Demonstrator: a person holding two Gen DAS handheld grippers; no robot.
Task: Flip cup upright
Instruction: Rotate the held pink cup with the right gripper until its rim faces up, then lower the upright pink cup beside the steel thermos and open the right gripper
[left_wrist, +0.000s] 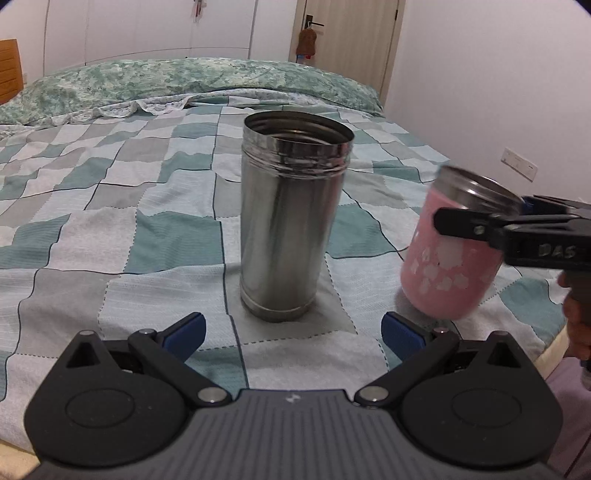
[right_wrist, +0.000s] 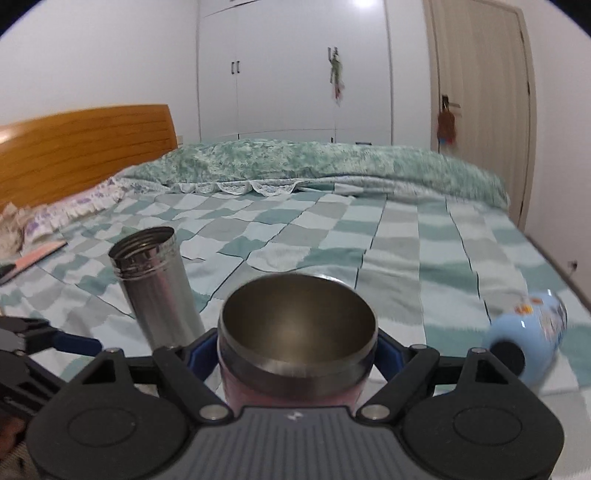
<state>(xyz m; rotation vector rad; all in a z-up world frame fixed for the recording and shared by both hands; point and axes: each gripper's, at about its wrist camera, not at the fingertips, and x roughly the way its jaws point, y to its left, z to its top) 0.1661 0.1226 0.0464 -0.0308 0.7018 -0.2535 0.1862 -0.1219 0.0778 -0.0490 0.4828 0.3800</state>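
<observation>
Right wrist view showed the right gripper (right_wrist: 297, 354) squeezing the pink cup (right_wrist: 295, 332) near its rim, mouth up, just above the bed (right_wrist: 369, 240), likely to stand it. Beside the steel flask (left_wrist: 291, 218), the left gripper (left_wrist: 293, 332) waited wide apart, holding nothing.

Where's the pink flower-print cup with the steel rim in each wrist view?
Left wrist: pink flower-print cup at the right edge, tilted, clamped by the right tongs.
Right wrist: bottom centre, mouth facing the camera, between the tongs' pads.
Shared landmark: tall upright steel flask on the checked bedspread.
</observation>
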